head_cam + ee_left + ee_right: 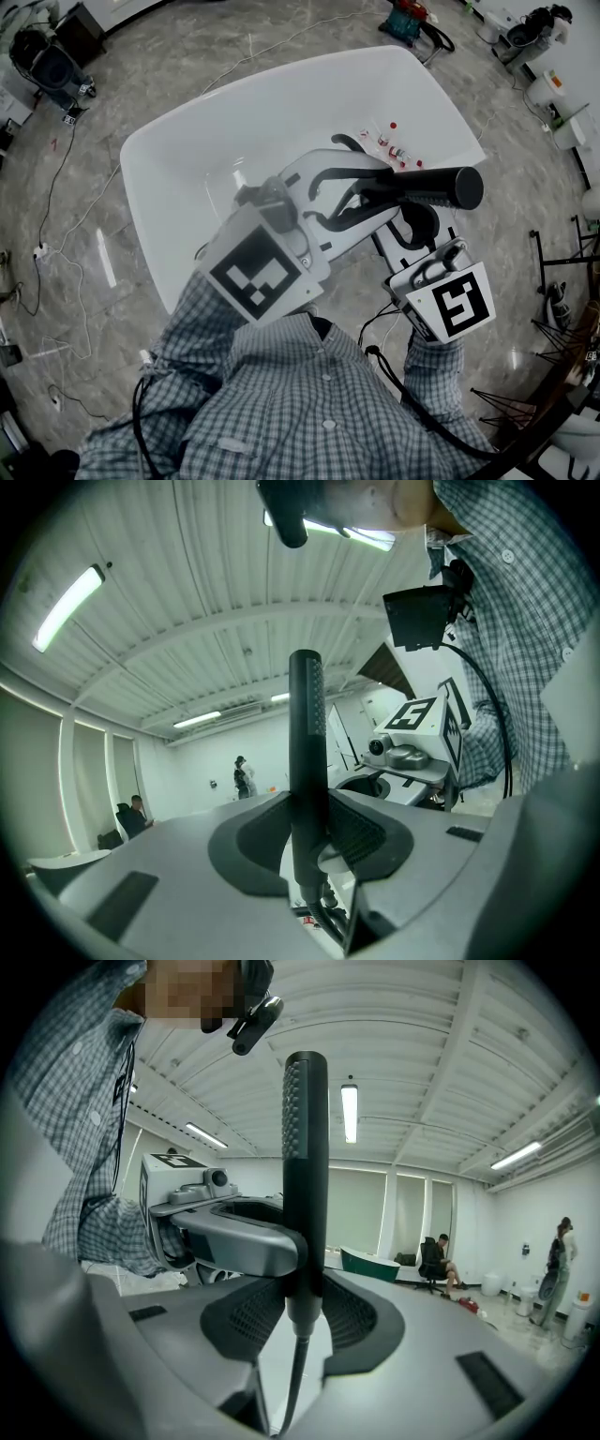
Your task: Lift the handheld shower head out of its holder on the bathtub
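The black handheld shower head (441,187) is up in the air over the right rim of the white bathtub (187,159), lying level in the head view. My left gripper (361,195) and right gripper (417,220) both clamp its handle from opposite sides. In the left gripper view the shower head (307,761) stands upright between the dark pads of my left gripper (309,841). In the right gripper view the shower head (306,1166) is pinched by my right gripper (305,1312), and its hose (294,1372) hangs below.
Small fittings with red marks (392,141) sit on the tub's far right rim. Cables (56,187) run over the marble floor at the left. A black metal stand (562,262) is at the right. People (439,1260) sit and stand far off in the room.
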The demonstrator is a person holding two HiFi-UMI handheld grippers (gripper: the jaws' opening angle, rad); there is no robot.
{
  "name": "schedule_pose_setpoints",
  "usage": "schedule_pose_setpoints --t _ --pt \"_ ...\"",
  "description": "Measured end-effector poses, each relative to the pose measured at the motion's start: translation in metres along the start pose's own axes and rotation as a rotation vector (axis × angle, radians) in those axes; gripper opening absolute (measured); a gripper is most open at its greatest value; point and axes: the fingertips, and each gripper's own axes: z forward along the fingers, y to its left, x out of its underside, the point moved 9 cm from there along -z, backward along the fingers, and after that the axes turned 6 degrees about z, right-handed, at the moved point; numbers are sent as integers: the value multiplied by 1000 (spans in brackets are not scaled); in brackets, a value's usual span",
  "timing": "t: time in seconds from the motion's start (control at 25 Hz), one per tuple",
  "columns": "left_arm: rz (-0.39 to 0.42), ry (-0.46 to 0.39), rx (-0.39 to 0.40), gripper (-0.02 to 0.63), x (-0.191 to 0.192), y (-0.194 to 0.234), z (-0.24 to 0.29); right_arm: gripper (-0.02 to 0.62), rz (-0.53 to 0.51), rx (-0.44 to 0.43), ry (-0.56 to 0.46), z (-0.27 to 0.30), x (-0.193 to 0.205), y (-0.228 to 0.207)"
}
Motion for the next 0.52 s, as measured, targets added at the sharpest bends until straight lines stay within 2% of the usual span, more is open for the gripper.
schedule_pose_setpoints --t 0.52 --pt "-9 -3 -2 127 0 1 -1 121 -1 -3 11 0 -1 0"
